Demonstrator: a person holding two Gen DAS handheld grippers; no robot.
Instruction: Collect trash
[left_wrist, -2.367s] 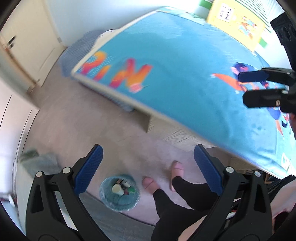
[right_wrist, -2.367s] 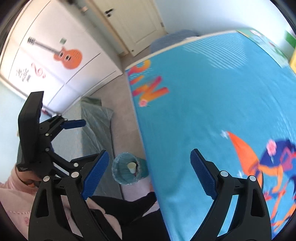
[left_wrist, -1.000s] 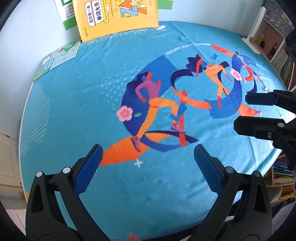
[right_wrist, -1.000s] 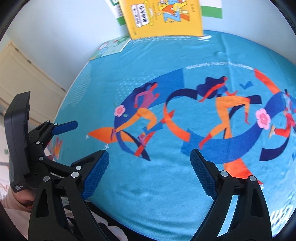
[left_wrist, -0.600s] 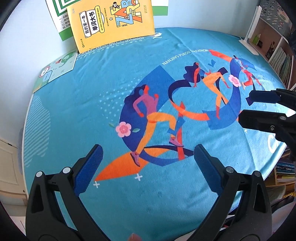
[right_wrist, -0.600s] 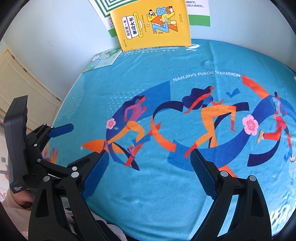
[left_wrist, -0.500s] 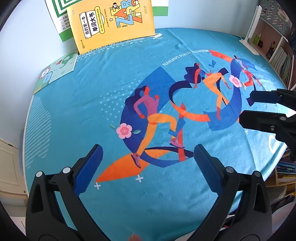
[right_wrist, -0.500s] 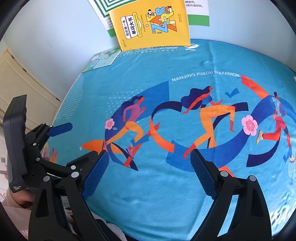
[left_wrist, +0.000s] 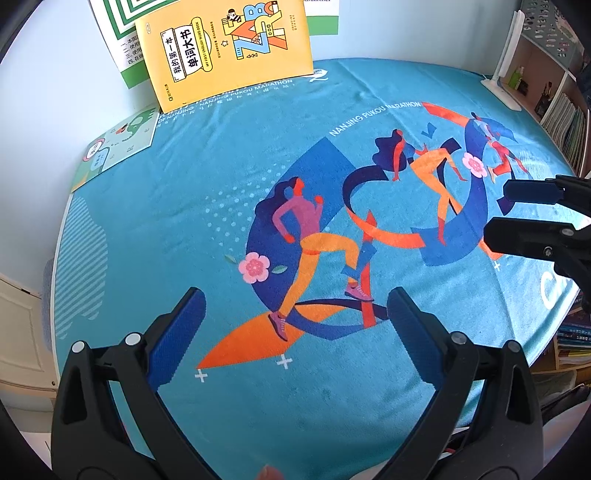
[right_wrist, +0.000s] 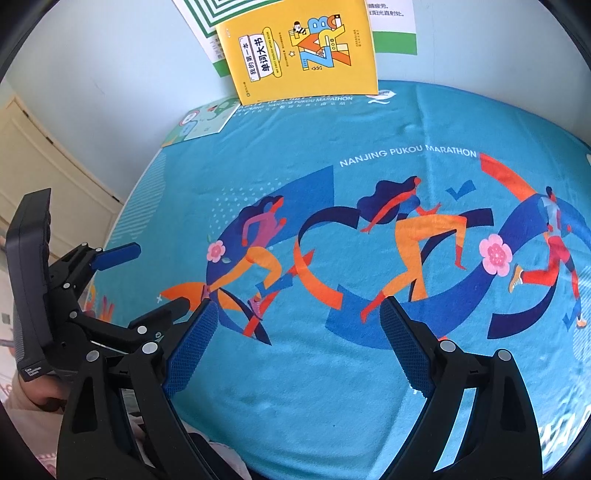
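**Both grippers held over the bed, jaws apart, nothing grasped**

The bed (left_wrist: 184, 206) fills both views. It carries a teal cover printed with running figures, pink flowers and the words "NANJING PUKOU MARATHON". A pale blue wall (left_wrist: 44, 110) stands behind it.

A yellow book (left_wrist: 225, 48) leans upright against the wall at the far edge of the bed, in front of a green-and-white poster (left_wrist: 122, 33). A flat green booklet (left_wrist: 114, 147) lies on the cover near the left far corner. A bookshelf (left_wrist: 561, 118) stands at the right.

The left gripper (left_wrist: 295, 332) hangs above the near part of the cover, jaws spread wide, nothing between its blue pads. The right gripper (right_wrist: 299, 343) is likewise released and empty, just beside it.

No trash item shows on the bed in either view; its location cannot be told.
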